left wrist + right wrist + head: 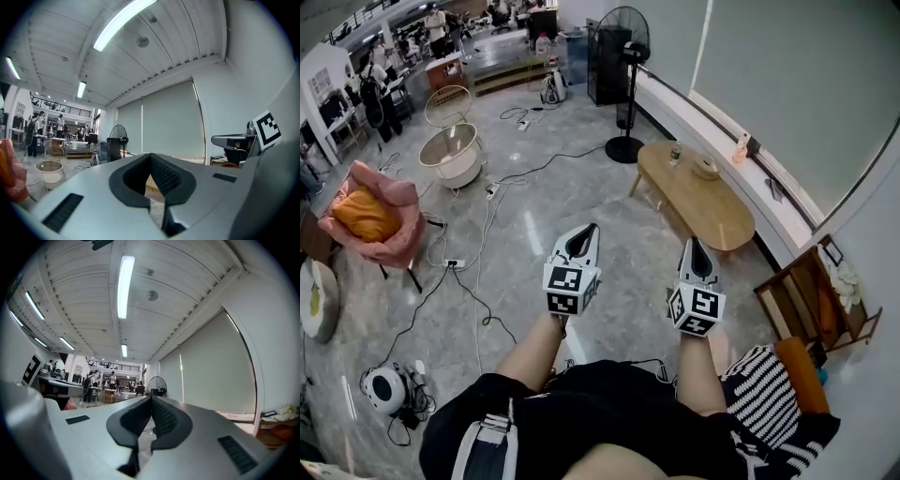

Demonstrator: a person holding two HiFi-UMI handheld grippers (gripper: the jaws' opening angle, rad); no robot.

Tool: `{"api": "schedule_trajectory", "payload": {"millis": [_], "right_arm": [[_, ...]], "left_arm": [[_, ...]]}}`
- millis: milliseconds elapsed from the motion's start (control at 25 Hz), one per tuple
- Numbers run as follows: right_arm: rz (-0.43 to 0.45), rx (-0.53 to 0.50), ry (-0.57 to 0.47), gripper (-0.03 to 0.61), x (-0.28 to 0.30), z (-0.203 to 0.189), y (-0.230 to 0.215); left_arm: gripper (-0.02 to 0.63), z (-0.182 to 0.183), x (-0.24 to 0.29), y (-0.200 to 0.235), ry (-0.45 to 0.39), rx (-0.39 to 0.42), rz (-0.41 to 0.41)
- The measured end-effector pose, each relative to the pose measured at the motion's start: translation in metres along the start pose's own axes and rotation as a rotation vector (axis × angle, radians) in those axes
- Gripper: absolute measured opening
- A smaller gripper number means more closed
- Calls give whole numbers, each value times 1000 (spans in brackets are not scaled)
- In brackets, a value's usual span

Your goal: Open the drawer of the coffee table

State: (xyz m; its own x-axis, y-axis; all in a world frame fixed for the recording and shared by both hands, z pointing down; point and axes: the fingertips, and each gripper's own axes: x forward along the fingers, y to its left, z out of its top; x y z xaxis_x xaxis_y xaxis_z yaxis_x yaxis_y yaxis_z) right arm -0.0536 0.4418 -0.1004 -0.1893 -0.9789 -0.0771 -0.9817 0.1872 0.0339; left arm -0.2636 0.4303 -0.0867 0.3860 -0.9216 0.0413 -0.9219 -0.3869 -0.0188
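The oval wooden coffee table (698,197) stands ahead and to the right in the head view, by the low window ledge; its drawer is not visible from here. My left gripper (584,231) is held out level over the floor, well short of the table, jaws shut on nothing. My right gripper (694,245) is beside it, a little nearer the table's near end, also shut and empty. In the left gripper view the jaws (151,157) meet at the tip, with the right gripper's marker cube (267,128) at the right. The right gripper view shows closed jaws (151,400) too.
A bowl (706,168) and a small cup (675,153) sit on the table. A standing fan (625,56) is beyond it. A pink chair (370,220), a round white tub (452,153), floor cables (478,281) and a wooden rack (820,300) surround the open floor. People stand far back.
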Motion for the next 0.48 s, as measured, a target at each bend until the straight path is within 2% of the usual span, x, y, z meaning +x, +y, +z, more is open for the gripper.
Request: {"api": "schedule_trajectory", "payload": {"millis": [280,480], "right_arm": [[-37,9,7,17,5,-12,19],[-54,2,-8,17,26,-19,10]], "left_arm": [[20,-9,-6,30,10,20,-13],[20,-15,15,40,2,17,-18]]}}
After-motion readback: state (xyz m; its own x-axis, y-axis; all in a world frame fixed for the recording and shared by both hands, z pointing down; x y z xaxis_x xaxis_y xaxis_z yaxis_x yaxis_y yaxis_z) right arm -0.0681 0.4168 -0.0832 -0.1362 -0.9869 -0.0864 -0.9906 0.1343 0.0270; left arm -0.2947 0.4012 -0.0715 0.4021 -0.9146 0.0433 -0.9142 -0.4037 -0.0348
